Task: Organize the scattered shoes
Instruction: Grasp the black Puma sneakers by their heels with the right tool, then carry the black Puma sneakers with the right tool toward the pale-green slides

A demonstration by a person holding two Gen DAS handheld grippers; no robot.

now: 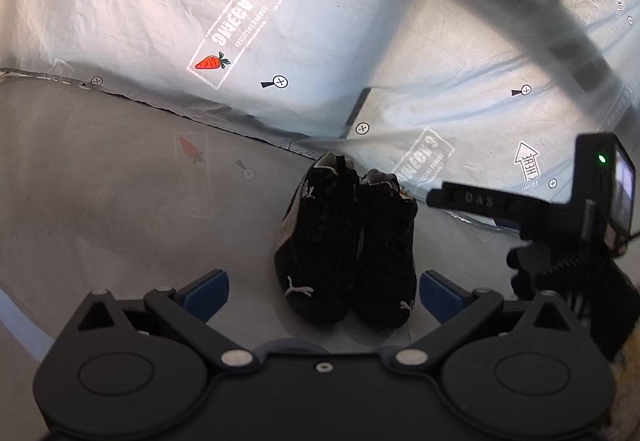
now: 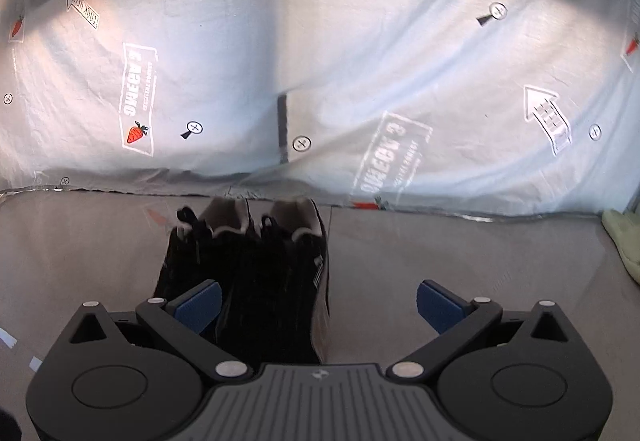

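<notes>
Left claw (image 1: pixel 323 291) and right claw (image 2: pixel 319 305) both gape, empty; black shoes (image 1: pixel 346 245) paired at 12 o'clock. Risk: a nudge splits them.

Light: soft, warm patches glow through the plastic sheeting (image 1: pixel 140 13) upper left | shadows: black shoes (image 1: pixel 344 245) lose detail, faint shadow beneath | blur: dark bar smeared upper right | distortion: heavy fisheye bending, black vignette corners in both views
</notes>
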